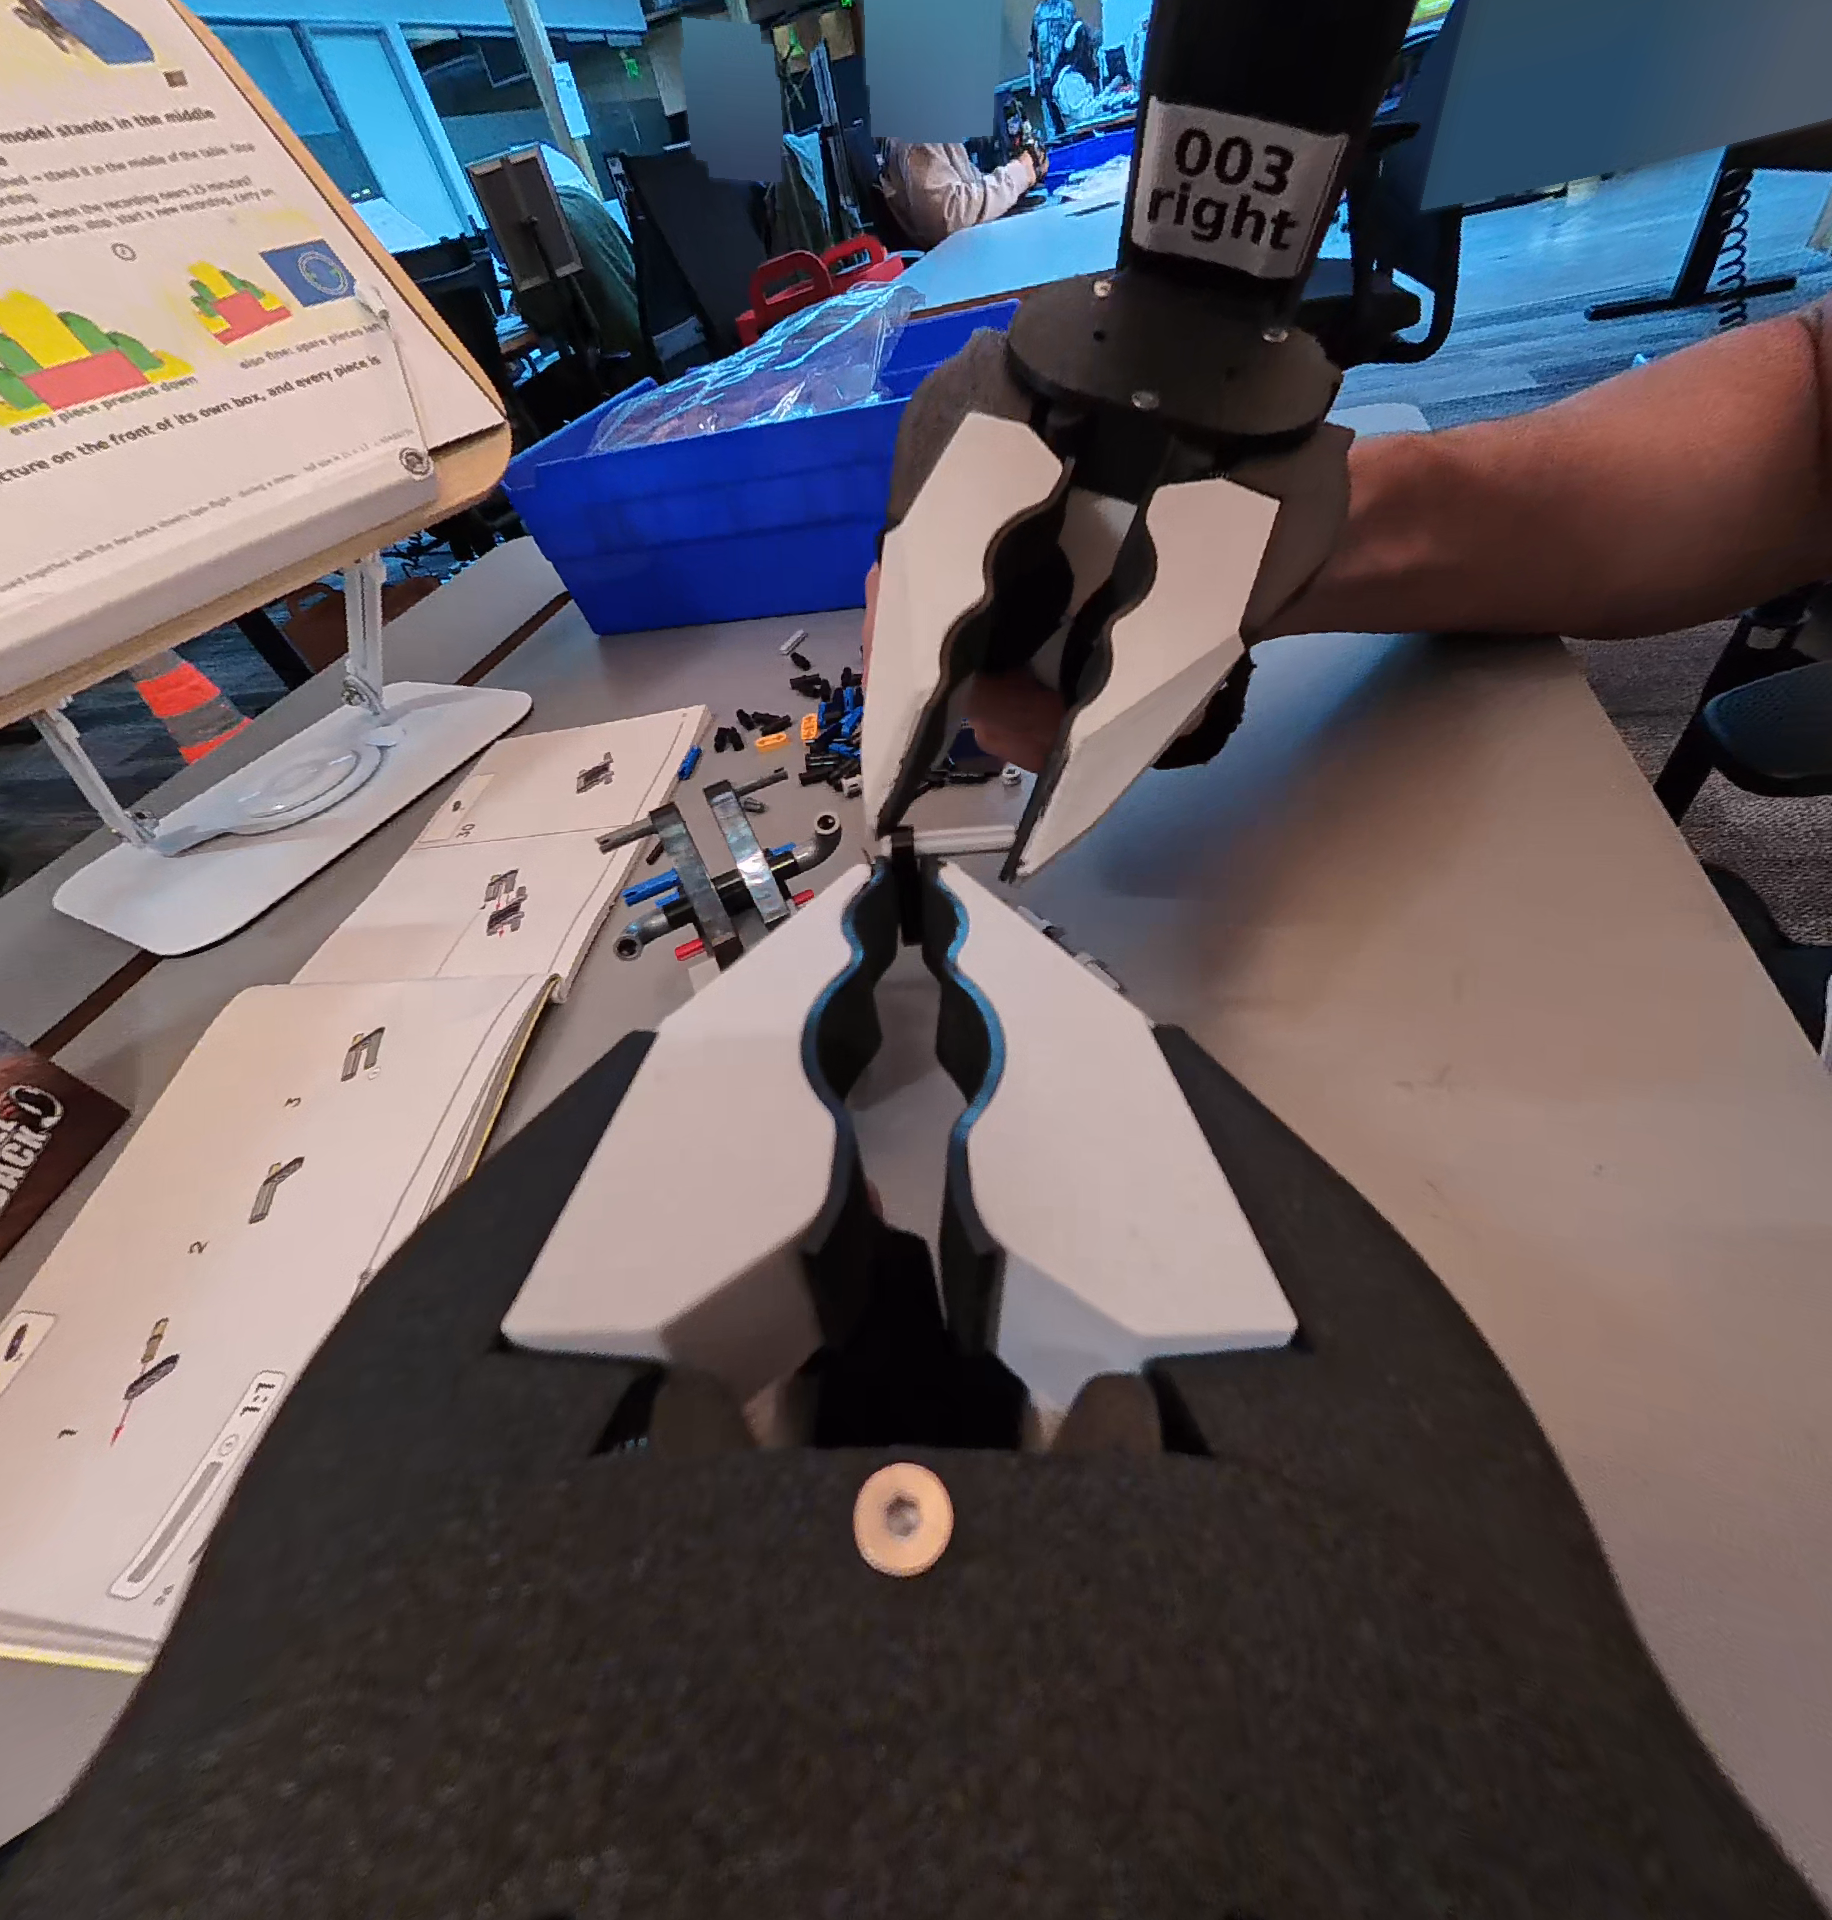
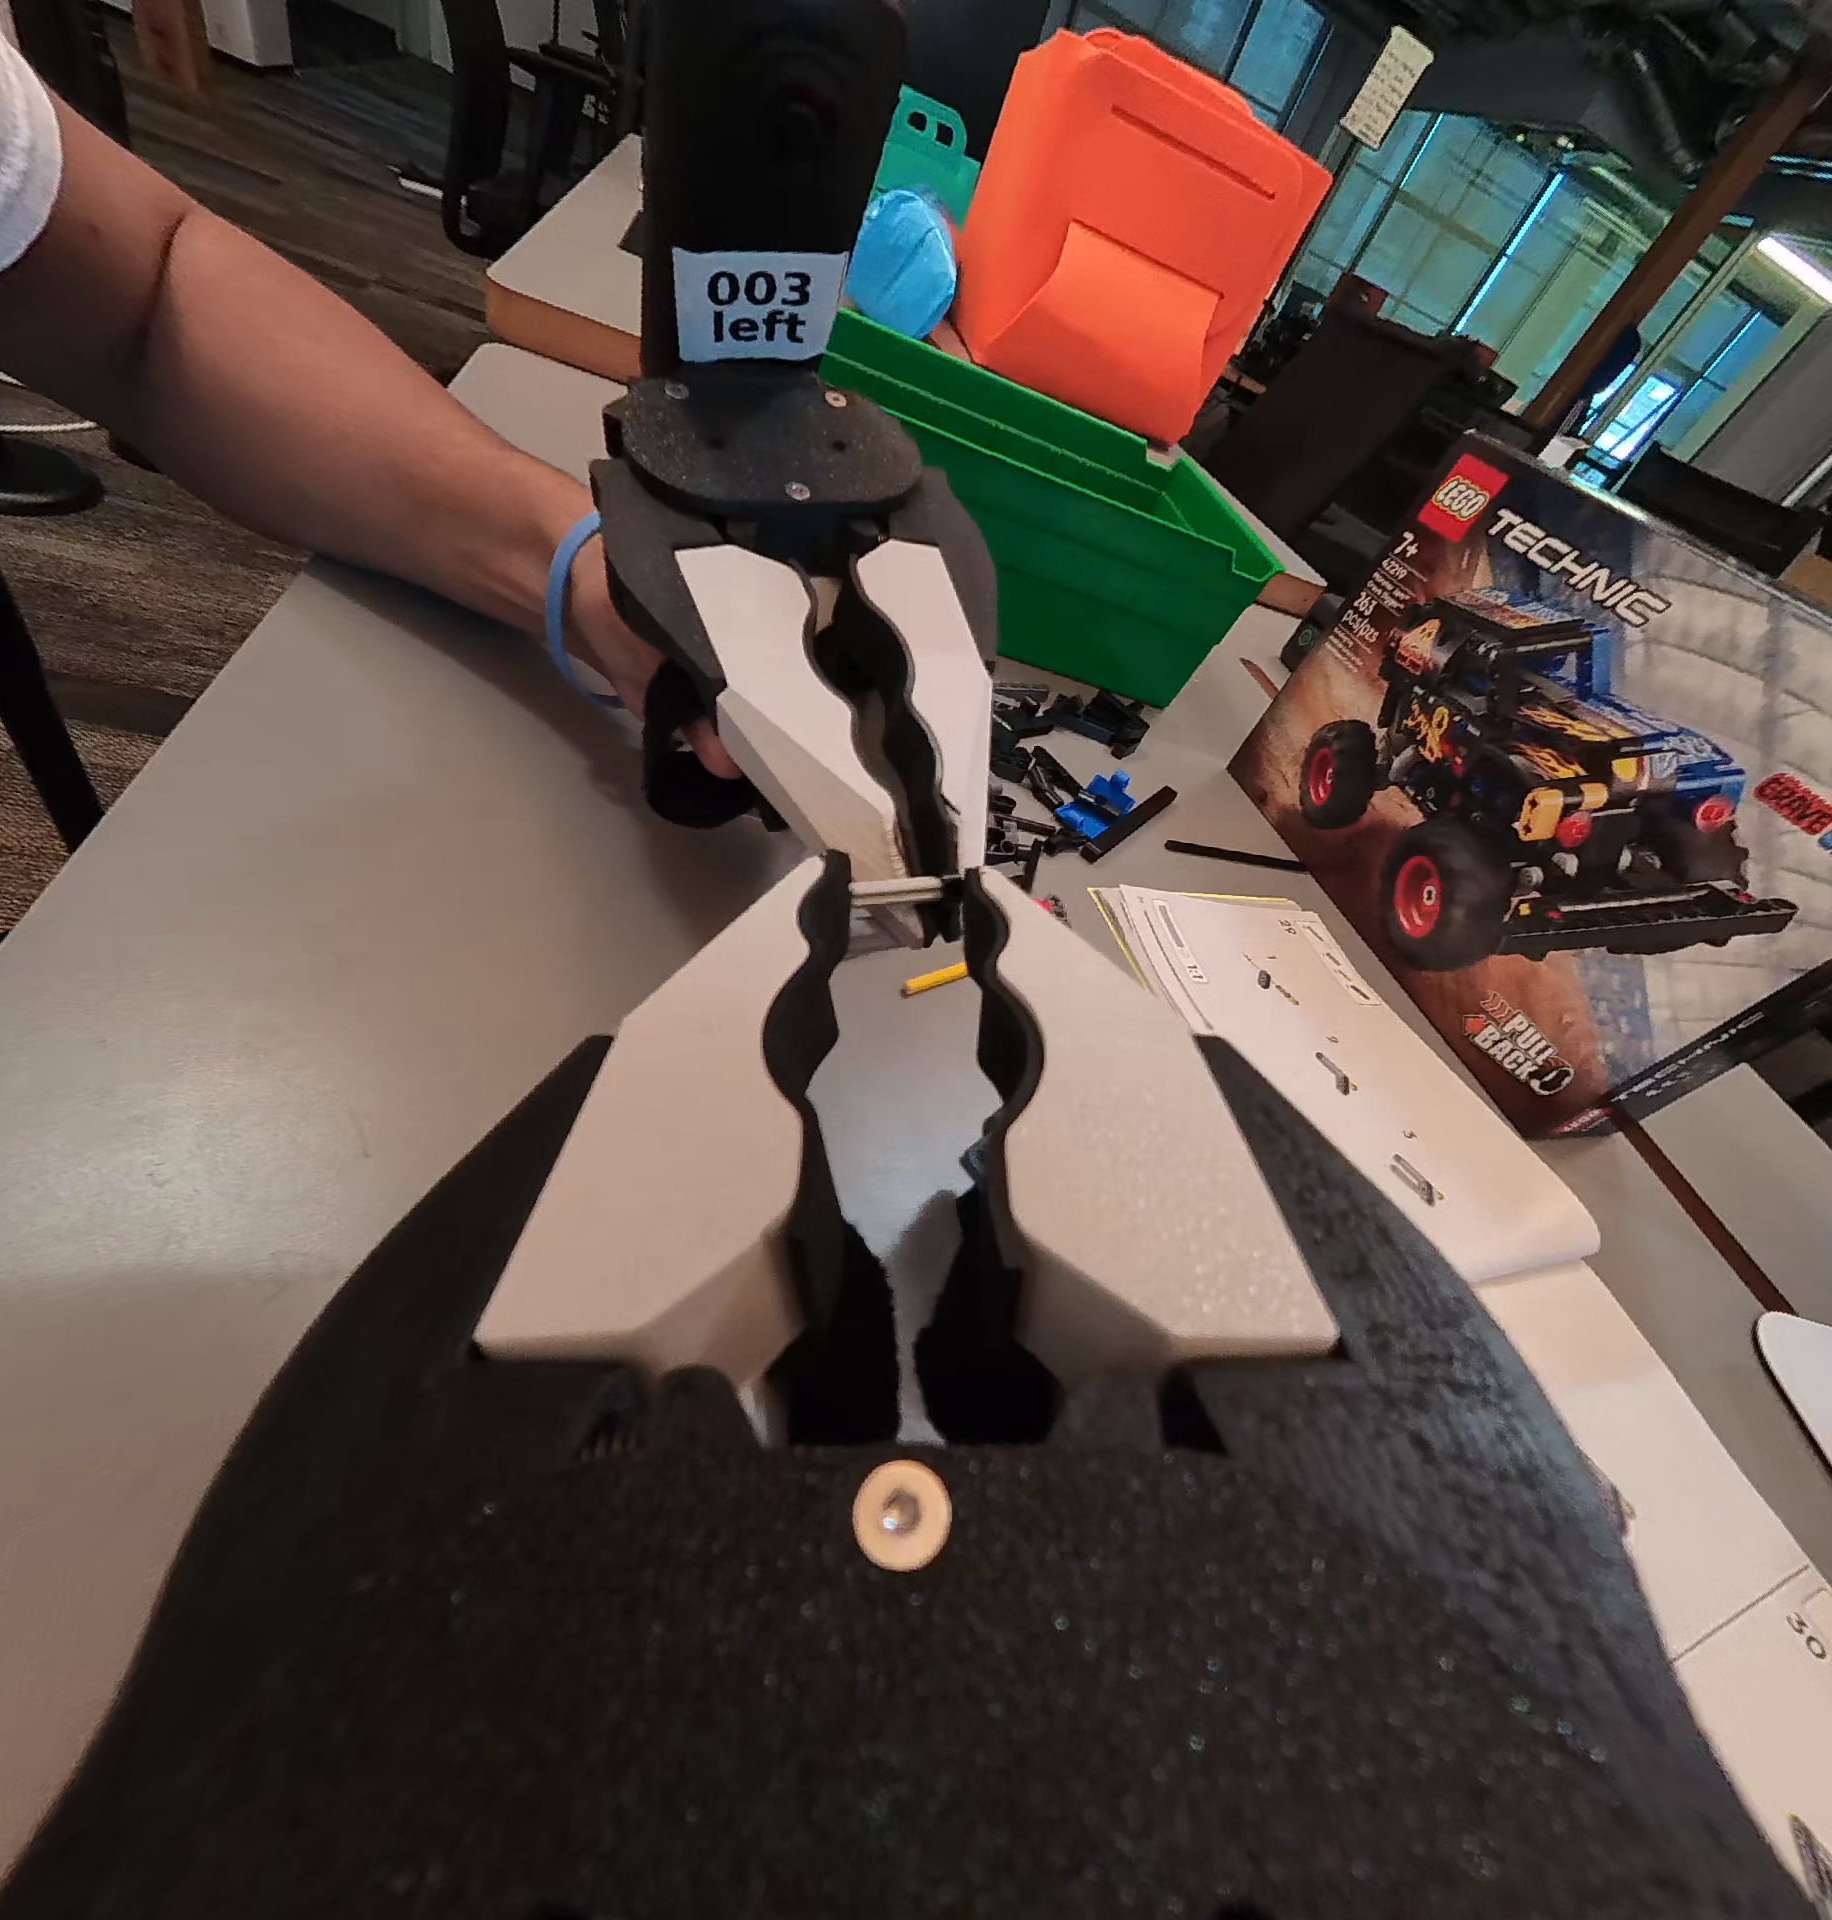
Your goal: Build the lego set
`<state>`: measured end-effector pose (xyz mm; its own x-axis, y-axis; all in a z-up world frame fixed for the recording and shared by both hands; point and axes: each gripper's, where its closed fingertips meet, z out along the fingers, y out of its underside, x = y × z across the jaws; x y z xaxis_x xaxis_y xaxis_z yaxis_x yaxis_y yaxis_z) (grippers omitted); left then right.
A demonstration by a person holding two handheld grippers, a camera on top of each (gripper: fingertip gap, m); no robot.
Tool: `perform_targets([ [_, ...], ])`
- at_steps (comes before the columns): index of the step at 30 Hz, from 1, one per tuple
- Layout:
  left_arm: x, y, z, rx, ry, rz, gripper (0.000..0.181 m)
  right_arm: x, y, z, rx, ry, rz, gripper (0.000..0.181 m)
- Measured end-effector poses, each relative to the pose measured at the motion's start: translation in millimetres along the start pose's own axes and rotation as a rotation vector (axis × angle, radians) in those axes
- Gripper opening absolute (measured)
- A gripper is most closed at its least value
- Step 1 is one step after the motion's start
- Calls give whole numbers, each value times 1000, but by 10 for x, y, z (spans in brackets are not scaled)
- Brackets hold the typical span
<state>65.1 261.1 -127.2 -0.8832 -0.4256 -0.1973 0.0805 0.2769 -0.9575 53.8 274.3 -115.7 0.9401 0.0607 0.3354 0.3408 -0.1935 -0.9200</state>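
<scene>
Meeting tip to tip above the grey table (image 1: 1411, 1039), both tools pinched parts: the left gripper (image 1: 904, 883) clamped a small black piece (image 1: 904, 854), while the right gripper (image 2: 899, 891), angled downward, squeezed a grey axle (image 2: 891, 889) crosswise.

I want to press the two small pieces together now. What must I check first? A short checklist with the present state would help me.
1. The left gripper grips the black piece between its fingers: ok.
2. The right gripper grips the grey piece across its fingers: ok.
3. The black piece meets the grey piece: ok; they touch at the tips.
4. The black piece is lined up with its hole: cannot tell, because the fingers hide the joint.
5. The half-built assembly lies on the table, apart from both grippers: ok.
6. The instruction booklet is open within view: ok.
</scene>
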Motion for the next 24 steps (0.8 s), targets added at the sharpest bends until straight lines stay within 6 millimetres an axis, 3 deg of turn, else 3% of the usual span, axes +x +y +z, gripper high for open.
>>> perform_targets([
  [24,-14,-44,-14,20,-10,4,1,39,-46,-2,21,16,27,18],
])
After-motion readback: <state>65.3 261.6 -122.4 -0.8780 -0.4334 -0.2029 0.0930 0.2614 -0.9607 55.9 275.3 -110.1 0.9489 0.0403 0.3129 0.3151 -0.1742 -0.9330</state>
